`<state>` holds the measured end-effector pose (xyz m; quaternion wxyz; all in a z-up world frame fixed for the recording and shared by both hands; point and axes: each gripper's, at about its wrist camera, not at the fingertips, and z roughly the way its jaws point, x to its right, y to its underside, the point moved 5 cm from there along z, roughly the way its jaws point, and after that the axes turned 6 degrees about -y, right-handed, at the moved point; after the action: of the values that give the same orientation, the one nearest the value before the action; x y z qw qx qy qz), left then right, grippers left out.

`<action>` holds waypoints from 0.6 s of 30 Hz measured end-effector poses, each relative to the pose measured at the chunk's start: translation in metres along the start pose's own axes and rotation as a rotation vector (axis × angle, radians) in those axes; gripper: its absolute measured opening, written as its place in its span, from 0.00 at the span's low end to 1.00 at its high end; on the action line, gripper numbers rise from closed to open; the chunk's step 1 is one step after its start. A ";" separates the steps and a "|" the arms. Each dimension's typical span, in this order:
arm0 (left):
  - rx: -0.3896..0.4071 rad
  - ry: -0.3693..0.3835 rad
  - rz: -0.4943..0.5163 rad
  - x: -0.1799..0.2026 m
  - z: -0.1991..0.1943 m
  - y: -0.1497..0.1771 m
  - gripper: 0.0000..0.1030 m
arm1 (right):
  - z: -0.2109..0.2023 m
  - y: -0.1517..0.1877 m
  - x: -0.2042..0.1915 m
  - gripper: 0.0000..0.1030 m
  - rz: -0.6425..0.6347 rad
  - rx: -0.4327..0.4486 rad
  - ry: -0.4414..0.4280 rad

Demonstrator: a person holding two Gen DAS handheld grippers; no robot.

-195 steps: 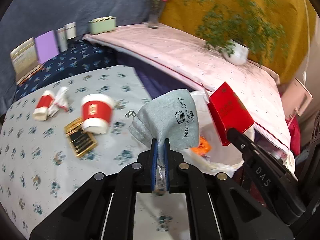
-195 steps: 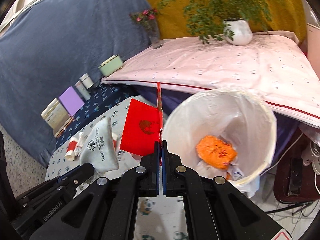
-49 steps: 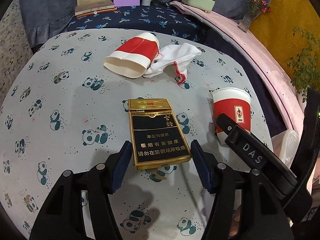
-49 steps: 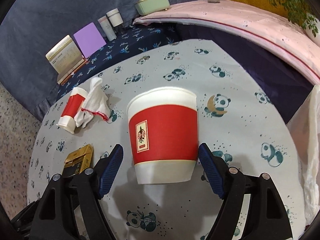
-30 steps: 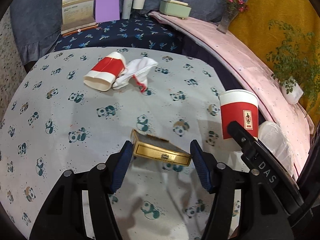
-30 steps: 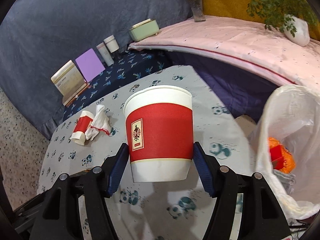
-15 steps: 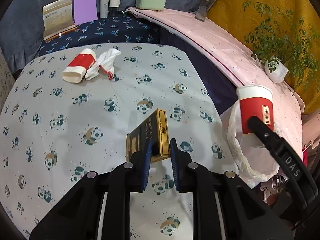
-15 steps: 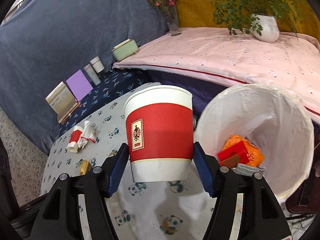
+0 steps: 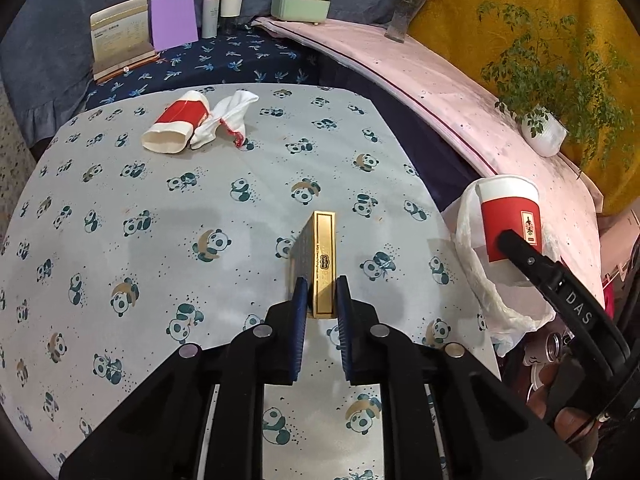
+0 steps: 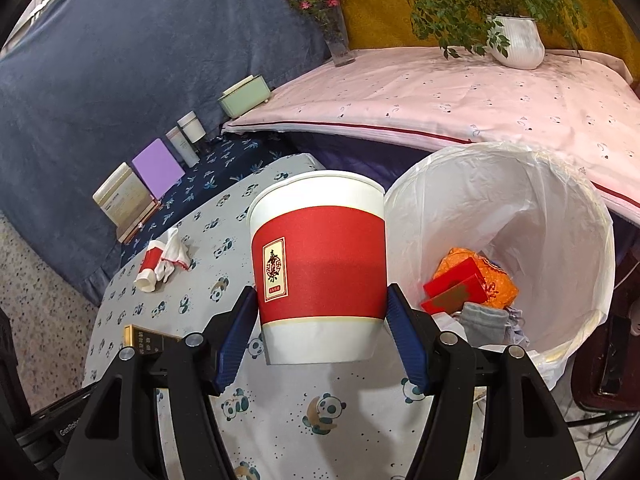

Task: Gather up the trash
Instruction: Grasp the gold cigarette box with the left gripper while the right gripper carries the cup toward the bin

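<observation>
My left gripper (image 9: 322,292) holds a gold and black cigarette box (image 9: 322,256) on edge above the panda-print table (image 9: 160,240); its jaws are still closing and the pads press the box's sides. Shut on an upright red and white paper cup (image 10: 320,256), my right gripper (image 10: 322,312) hangs at the table's edge, beside the white-lined trash bin (image 10: 600,216). That cup (image 9: 510,216) also shows at the right of the left wrist view, over the bin liner (image 9: 472,248). A second red cup (image 9: 176,124) lies on its side by a white cloth (image 9: 228,118) at the table's far side.
The bin holds an orange wrapper (image 10: 496,276), red boxes (image 10: 456,288) and a grey pouch (image 10: 480,320). Behind the table a dark blue bench carries a book (image 9: 120,36), a purple card (image 9: 174,20) and bottles (image 9: 220,8). A pink-covered surface has a potted plant (image 10: 516,40).
The left jaws closed on the cigarette box, now on edge and lifted off the table. The right gripper carried the cup from over the table to beside the bin.
</observation>
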<state>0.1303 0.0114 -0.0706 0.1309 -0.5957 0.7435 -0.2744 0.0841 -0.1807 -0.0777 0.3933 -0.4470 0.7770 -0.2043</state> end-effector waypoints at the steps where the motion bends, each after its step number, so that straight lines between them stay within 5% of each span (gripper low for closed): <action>1: 0.003 0.003 0.006 0.003 -0.001 -0.002 0.11 | -0.002 0.000 -0.001 0.61 -0.005 0.003 -0.001; 18: 0.035 0.132 0.150 0.114 -0.006 -0.025 0.11 | -0.042 -0.021 0.044 0.61 0.010 0.082 0.080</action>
<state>0.1185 -0.0999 -0.0369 0.1123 -0.5164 0.7881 -0.3155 0.0488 -0.2306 -0.0570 0.3809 -0.4182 0.7852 -0.2519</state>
